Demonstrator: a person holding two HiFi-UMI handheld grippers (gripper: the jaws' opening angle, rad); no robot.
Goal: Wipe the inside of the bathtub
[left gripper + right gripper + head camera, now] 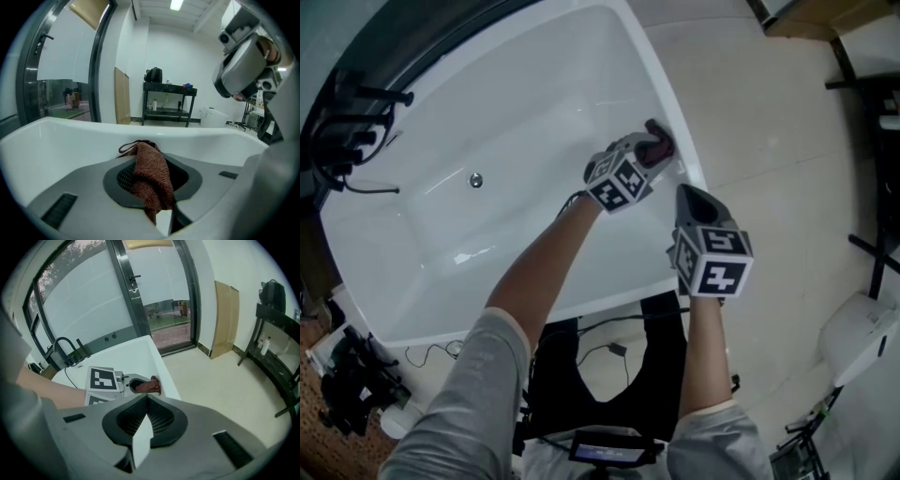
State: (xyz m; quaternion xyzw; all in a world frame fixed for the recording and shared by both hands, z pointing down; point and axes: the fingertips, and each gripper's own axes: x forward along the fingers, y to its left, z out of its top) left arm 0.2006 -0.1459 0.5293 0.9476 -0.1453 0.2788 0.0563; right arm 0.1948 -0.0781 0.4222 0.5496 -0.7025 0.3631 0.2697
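The white bathtub (516,112) fills the upper left of the head view. My left gripper (654,150) reaches across it and is shut on a reddish-brown cloth (660,145), held at the tub's right wall just under the rim. In the left gripper view the cloth (150,178) hangs between the jaws of the left gripper (145,146), with the tub rim (93,129) right behind. My right gripper (687,193) hovers over the rim beside the left one, shut with nothing in it. The right gripper view shows the right gripper (146,397) pointing at the cloth (149,385).
A round drain (475,180) sits in the tub floor. Black taps and hoses (347,131) stand at the tub's far left end. Beige floor (769,122) lies to the right, with a white bin (862,337) and black stands. A black shelf (168,103) stands across the room.
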